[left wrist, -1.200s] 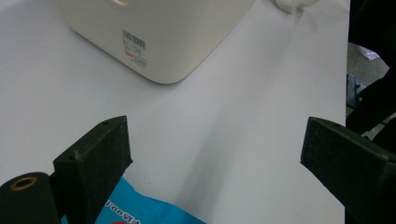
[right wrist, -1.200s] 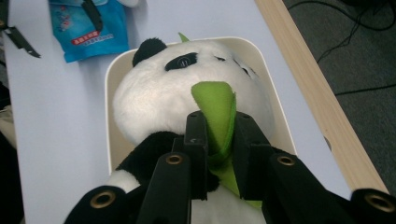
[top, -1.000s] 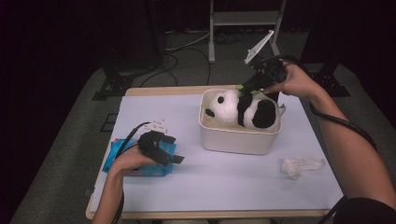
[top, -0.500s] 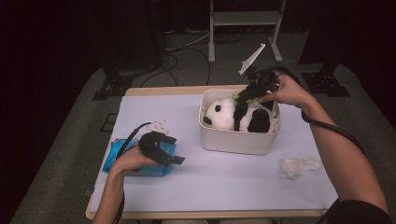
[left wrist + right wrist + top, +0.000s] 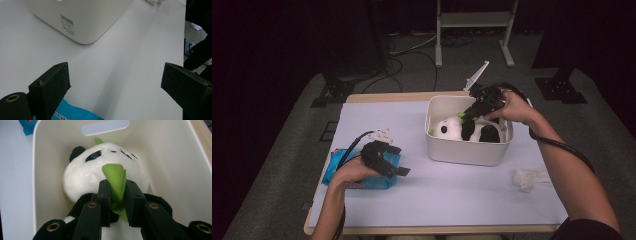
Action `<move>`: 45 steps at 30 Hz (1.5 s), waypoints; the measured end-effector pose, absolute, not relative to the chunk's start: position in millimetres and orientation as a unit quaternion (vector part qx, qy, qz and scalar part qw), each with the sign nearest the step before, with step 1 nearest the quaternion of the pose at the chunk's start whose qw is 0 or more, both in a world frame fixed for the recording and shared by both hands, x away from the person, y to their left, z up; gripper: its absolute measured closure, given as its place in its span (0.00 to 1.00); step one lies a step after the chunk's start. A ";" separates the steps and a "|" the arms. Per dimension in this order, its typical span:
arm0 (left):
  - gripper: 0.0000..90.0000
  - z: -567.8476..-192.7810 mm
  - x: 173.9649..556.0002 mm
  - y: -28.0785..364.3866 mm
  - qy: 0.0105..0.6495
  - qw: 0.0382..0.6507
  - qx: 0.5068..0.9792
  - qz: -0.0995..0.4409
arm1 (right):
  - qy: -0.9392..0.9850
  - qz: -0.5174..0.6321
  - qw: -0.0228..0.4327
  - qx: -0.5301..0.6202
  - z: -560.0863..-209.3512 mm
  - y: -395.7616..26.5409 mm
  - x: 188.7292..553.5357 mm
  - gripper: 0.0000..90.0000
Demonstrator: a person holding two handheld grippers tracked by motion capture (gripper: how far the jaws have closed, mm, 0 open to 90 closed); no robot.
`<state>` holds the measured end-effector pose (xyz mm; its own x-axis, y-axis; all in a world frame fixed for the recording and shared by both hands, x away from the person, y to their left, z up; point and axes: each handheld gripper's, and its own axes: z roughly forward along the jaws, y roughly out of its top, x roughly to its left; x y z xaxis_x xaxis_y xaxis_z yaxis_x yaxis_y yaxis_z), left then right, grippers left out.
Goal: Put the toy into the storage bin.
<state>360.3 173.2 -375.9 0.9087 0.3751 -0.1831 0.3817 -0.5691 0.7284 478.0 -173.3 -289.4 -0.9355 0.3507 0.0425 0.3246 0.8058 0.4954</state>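
High view: the right hand-held gripper (image 5: 468, 116) reaches down into the white bin (image 5: 462, 150) near the far right of the surface (image 5: 452, 195), and its jaws are clamped on the green leaf (image 5: 473, 116) of the panda (image 5: 452, 129). The panda lies inside the bin, its white head toward the bin's left end and its black parts to the right. Right gripper view has the two black jaws pinching the leaf (image 5: 115, 182) just above the panda (image 5: 82, 175), with the bin (image 5: 45, 157) walls on both sides and a handle slot in the far wall. The left hand-held gripper (image 5: 392, 167) rests at the near left of the surface over a blue pack (image 5: 337, 172), well apart from the bin. Left gripper view shows its jaws spread wide with nothing between them, the pack (image 5: 72, 113) below and the bin (image 5: 87, 22) corner ahead. A crumpled clear wrapper (image 5: 527, 177) lies on the surface right of the bin.
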 end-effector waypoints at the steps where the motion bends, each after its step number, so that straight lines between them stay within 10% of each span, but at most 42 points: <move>1: 0.08 -376.2 360.5 173.2 0.213 0.413 0.885 -0.003 | 0.949 0.257 0.024 0.181 -291.6 -173.5 477.8 0.84; 45: 0.08 -376.2 358.9 168.0 0.201 0.410 0.890 -0.004 | 0.935 0.285 0.004 0.211 -281.2 -205.0 454.7 0.55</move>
